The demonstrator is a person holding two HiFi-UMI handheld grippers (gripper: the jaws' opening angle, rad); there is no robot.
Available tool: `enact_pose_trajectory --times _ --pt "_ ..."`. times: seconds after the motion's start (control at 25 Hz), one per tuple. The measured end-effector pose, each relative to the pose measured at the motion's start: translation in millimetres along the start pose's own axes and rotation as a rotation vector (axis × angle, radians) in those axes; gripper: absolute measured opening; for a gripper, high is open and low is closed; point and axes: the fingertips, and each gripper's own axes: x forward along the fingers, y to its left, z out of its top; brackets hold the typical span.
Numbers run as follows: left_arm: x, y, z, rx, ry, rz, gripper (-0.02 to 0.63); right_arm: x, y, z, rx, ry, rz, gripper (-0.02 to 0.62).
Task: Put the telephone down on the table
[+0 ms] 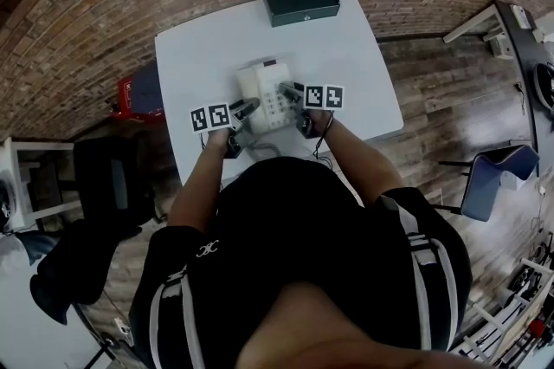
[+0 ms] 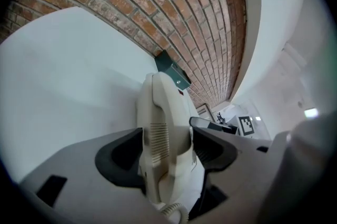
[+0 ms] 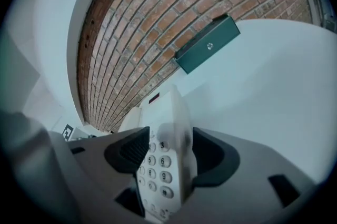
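The white telephone (image 1: 267,94) sits over the middle of the white surface (image 1: 355,47). Its long axis runs away from the person, far end towards the dark green box (image 1: 300,0). The handset is on its left and the keypad on its right. The left gripper (image 1: 247,109) is clamped on the handset side, and the right gripper (image 1: 293,92) on the keypad edge. I cannot tell whether the telephone touches the surface.

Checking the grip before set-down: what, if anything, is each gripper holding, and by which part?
Both hold the telephone: the left gripper clamps its handset side, the right gripper its right edge beside the keypad.
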Motion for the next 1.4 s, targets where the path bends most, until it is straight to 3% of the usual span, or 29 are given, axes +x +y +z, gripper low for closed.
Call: enact_pose_trajectory --times 0.2,0.24,0.28,0.36,0.52,0.64,0.76,0.88,1.4 --pt "-32.4 -11.7 43.3 0.126 -0.192 0.08 0.274 -25.4 17.5 41.8 -0.193 -0.102 -0.046 0.222" --pt "-41.1 -17.7 54.2 0.16 -0.237 0.097 0.249 -31.9 24.4 52.0 -0.264 -0.142 -0.068 0.19" --pt "-50.0 -25.5 64.9 0.195 -0.279 0.108 0.23 -38.7 33.1 62.7 -0.34 -0.191 -0.09 0.089" --pt "-68.5 -44.1 85.0 0.282 -0.358 0.134 0.192 -53.9 59.1 84.3 -0.462 -0.294 -0.105 0.027" --pt "-109.7 -86.5 115.1 0.473 -0.529 0.245 0.068 -102.8 121.9 129.3 -0.521 -0.518 -0.072 0.003" --pt "-138.5 -118.6 130.0 0.584 -0.629 0.32 0.031 -143.0 163.7 156.3 -0.592 -0.668 -0.076 0.0" --pt "-161.7 -147.5 138.7 0.668 -0.693 0.368 0.029 -169.6 196.4 165.8 -0.678 -0.748 -0.053 -0.002" --pt "-177.3 -164.0 142.1 0.701 -0.721 0.39 0.029 -183.7 211.4 164.6 -0.709 -0.785 -0.047 -0.002" --pt "-198.4 -189.0 141.0 0.694 -0.755 0.373 0.029 -181.6 221.8 157.9 -0.689 -0.785 -0.042 -0.002"
